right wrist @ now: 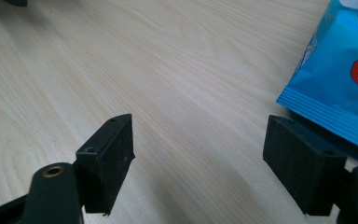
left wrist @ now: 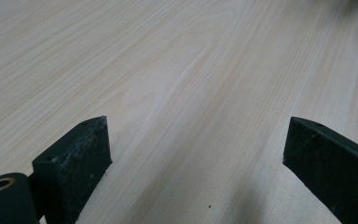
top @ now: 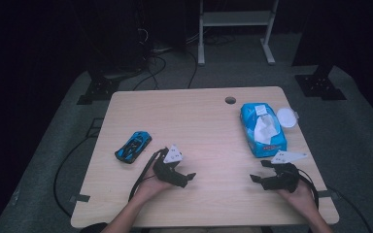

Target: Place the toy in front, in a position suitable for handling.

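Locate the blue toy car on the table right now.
In the high view, the blue toy car lies on the table's left side, just up and left of the left gripper, far from the wipes pack at right.

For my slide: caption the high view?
Open left tongs near toy car; open right tongs by wipes pack.

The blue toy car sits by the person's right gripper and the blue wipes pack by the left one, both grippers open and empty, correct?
Not quite: the sides are swapped. In the high view the blue toy car lies near the left gripper, the wipes pack near the right gripper. Both are open and empty.
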The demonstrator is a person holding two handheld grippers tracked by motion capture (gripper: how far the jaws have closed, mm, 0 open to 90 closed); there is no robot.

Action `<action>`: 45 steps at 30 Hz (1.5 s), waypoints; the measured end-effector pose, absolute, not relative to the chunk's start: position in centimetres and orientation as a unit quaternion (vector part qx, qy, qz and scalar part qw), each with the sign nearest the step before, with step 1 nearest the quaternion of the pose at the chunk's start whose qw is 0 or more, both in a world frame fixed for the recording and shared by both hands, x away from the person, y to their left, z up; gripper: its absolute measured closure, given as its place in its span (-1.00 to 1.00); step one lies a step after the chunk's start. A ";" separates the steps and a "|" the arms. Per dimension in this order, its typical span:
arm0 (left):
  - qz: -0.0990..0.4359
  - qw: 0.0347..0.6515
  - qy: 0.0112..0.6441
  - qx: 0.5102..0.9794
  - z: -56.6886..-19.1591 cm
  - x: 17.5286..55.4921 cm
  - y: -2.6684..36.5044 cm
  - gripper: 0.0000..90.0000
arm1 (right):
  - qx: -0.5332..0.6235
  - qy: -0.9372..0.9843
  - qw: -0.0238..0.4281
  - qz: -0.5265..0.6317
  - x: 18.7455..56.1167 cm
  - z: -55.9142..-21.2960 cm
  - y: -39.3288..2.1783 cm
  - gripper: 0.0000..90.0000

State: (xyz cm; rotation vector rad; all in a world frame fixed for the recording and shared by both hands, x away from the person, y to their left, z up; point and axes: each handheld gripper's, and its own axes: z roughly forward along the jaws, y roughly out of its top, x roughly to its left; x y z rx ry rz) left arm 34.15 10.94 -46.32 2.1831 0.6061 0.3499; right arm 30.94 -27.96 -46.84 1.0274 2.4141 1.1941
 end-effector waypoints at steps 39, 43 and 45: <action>0.199 0.430 0.281 0.835 -38.4 38.4 19.1 -0.84 | 0.368 0.812 0.142 0.431 30.8 -46.1 -27.6 -0.48; 0.212 0.433 0.306 0.821 -37.9 38.8 21.6 -0.90 | 0.364 0.818 0.134 0.424 30.8 -46.3 -27.1 -0.48; 0.208 0.437 0.318 0.816 -37.8 39.0 22.8 -0.90 | 0.362 0.822 0.131 0.420 30.8 -46.4 -26.8 -0.48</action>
